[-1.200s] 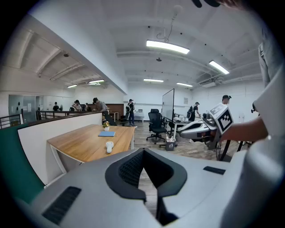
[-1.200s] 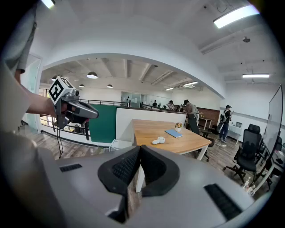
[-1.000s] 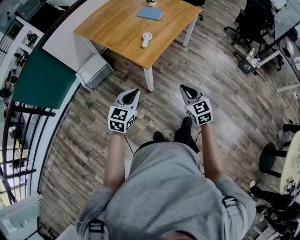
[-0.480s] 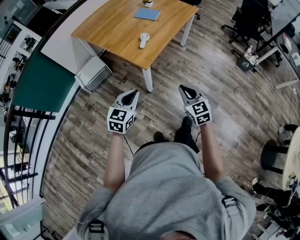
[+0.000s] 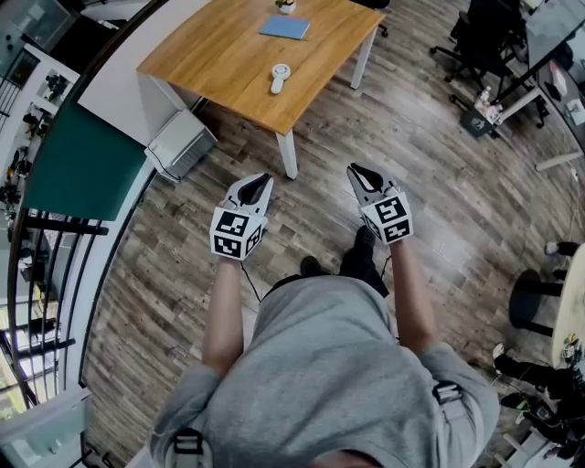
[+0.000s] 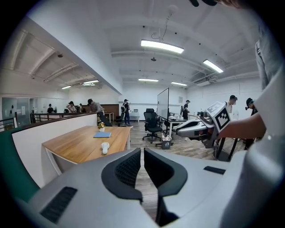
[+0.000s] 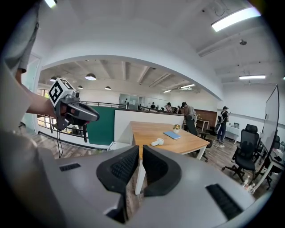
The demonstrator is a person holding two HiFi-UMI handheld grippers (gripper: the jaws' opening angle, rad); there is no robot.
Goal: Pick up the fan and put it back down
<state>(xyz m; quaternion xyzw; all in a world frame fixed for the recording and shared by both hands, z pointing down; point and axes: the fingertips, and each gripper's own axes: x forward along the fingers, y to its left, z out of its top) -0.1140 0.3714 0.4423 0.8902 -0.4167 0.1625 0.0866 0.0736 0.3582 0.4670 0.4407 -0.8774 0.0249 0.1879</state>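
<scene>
A small white hand-held fan (image 5: 279, 77) lies on the wooden table (image 5: 228, 64) ahead of me, also seen as the fan (image 6: 105, 147) and the fan (image 7: 157, 142) in the gripper views. Both grippers hang in the air over the floor, well short of the table. My left gripper (image 5: 265, 177) is shut and empty, its pads (image 6: 127, 169) nearly meeting. My right gripper (image 5: 351, 168) has jaws that are opening to a narrow gap, with nothing between them (image 7: 140, 148). Each gripper points toward the table.
A blue notebook (image 5: 284, 27) and a small potted plant (image 5: 285, 5) sit farther back on the table. A white box unit (image 5: 181, 139) stands by the table's left leg. A green panel (image 5: 78, 169) and railing (image 5: 46, 228) lie left, office chairs (image 5: 484, 37) at right.
Both grippers stay where they were. The right jaws have parted slightly. The head view has shifted a little, so the table sits slightly higher and further left.
</scene>
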